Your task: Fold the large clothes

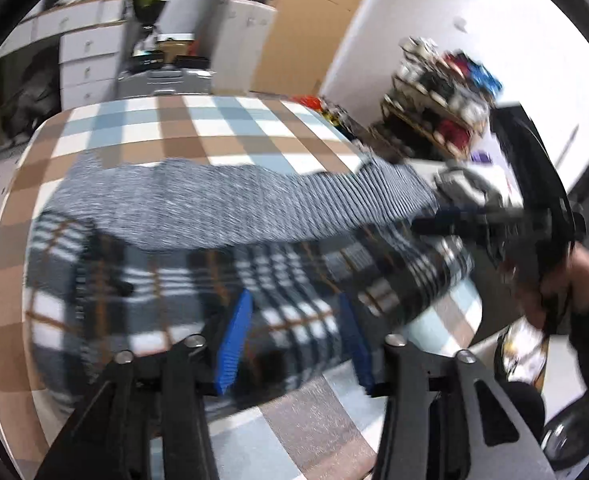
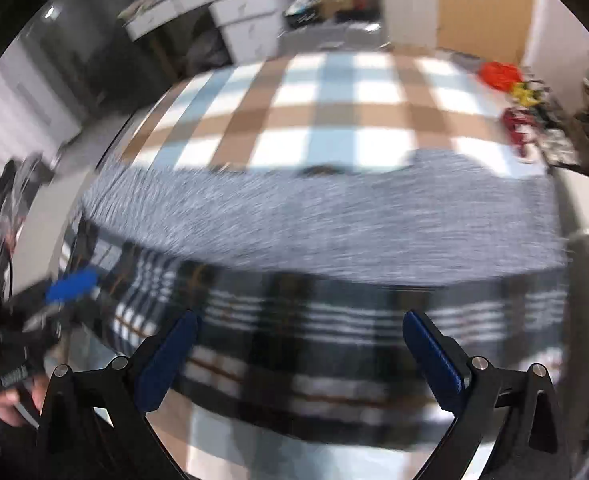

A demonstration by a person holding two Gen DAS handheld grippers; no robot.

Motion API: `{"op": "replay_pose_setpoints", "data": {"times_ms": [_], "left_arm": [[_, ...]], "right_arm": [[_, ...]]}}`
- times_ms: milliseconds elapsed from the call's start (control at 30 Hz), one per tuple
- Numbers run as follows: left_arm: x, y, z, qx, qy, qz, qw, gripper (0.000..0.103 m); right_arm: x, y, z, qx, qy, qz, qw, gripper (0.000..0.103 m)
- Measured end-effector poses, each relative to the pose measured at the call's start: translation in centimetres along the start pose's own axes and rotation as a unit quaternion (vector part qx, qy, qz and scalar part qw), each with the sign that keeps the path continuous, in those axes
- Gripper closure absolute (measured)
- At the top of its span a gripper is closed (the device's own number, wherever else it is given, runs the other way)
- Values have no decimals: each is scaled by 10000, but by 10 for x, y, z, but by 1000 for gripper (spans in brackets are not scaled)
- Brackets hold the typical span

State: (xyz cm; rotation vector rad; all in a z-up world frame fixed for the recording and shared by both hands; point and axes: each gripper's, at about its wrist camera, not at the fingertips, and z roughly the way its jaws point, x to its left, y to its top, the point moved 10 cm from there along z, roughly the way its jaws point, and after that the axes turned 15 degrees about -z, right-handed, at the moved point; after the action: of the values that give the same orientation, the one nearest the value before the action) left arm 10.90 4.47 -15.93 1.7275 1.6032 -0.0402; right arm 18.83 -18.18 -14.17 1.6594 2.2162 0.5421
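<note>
A large garment lies across the checked tablecloth [image 1: 222, 128]. Its dark plaid outside [image 1: 166, 280] faces me, and a grey flecked layer [image 1: 234, 208] is folded across its far half. My left gripper [image 1: 294, 340] hovers over the near plaid edge with its blue pads apart and not pressing the cloth. My right gripper [image 2: 300, 360] stands wide open above the plaid part [image 2: 334, 320], below the grey band [image 2: 334, 220]. In the left wrist view the right gripper [image 1: 438, 220] shows blurred at the garment's right end. The picture is motion-blurred.
White drawers [image 1: 86, 60] and a grey case [image 1: 162, 80] stand behind the table. A cluttered shelf [image 1: 442, 92] is at the right. Red and yellow items [image 2: 502, 76] lie at the table's far right corner. A person's hand [image 1: 578, 280] holds the right tool.
</note>
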Motion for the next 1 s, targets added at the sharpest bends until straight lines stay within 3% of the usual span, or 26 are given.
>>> {"op": "replay_pose_setpoints", "data": {"times_ms": [67, 133, 200, 267, 533, 633, 733, 800, 867, 1000], "left_arm": [[7, -3, 12, 196, 218, -95, 9995, 59], [26, -8, 27, 581, 384, -596, 9958, 59], [36, -10, 33, 758, 202, -1001, 9919, 59], [40, -8, 33, 809, 5, -1167, 9899, 59], [36, -2, 31, 928, -302, -1295, 9868, 59], [25, -1, 9, 622, -205, -961, 9932, 59], [24, 2, -9, 337, 20, -649, 9973, 59], [34, 4, -11, 296, 203, -703, 9969, 54], [53, 3, -1, 462, 433, -895, 9940, 53], [71, 2, 16, 712, 370, -950, 9922, 53]], "right_arm": [[-26, -15, -3, 255, -265, 16, 9993, 0], [-42, -32, 6, 686, -486, 5, 9965, 0], [-46, -50, 21, 1110, -698, -152, 9912, 0], [-45, -55, 40, 1323, -579, -262, 9892, 0], [-42, -62, 48, 985, -393, -79, 9943, 0], [-49, -66, 32, 854, -238, -50, 9960, 0], [-54, -60, 3, 273, 442, 566, 9970, 0], [-66, -62, -12, -48, 952, 1274, 9873, 0], [-74, -67, -12, -42, 1180, 1631, 9795, 0], [-74, -78, 6, 226, 1480, 1839, 9715, 0]]}}
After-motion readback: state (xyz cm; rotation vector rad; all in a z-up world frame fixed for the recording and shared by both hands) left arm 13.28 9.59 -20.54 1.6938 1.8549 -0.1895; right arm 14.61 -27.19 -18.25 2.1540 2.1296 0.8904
